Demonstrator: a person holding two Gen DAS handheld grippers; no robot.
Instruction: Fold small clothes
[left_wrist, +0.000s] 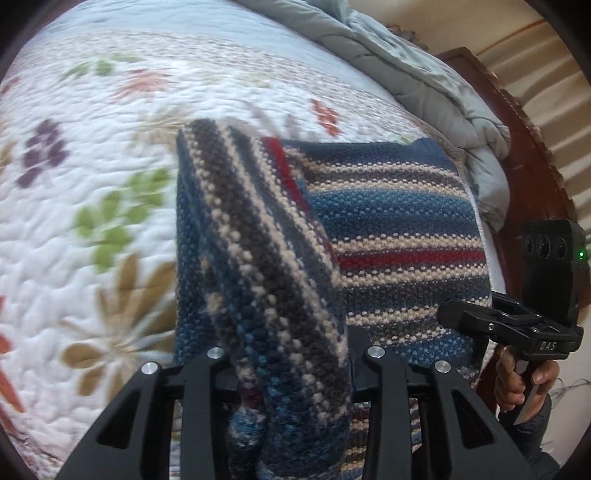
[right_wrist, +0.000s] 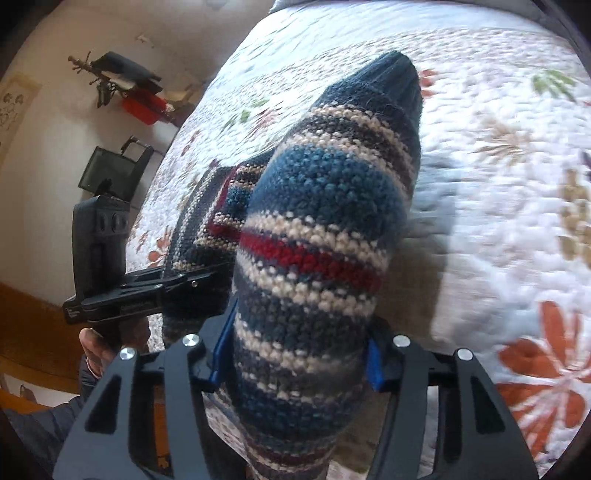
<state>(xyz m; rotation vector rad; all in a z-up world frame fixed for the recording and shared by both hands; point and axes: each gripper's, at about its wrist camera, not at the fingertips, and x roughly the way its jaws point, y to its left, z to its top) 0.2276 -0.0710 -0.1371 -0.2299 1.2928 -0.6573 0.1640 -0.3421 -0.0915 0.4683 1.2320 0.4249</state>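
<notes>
A striped knit sweater (left_wrist: 391, 236) lies on a bed covered by a white quilt (left_wrist: 92, 155) with flowers on it. Both grippers point down at the bed at a slant. The left gripper (left_wrist: 291, 373) is squeezed on a thick fold of the sweater, and that fold stands up from the bed in front of its camera, with its stripes running up and away. The right gripper (right_wrist: 295, 358) is squeezed on a sleeve (right_wrist: 332, 206) of the same sweater, and the sleeve bulges up between its blue pads (right_wrist: 373, 363), with the dark blue cuff at the far end. The rest of the sweater lies flat on the quilt between the two grippers. From the left camera the right gripper shows at the right edge, beside the sweater, with a hand (left_wrist: 524, 384) wrapped around its handle. From the right camera the left gripper shows at the left side, touching the sweater's edge, with a hand (right_wrist: 99, 350) under it. A grey blanket (left_wrist: 424, 81) is bunched at the far side of the bed by a dark wooden bed frame (left_wrist: 524, 155).
</notes>
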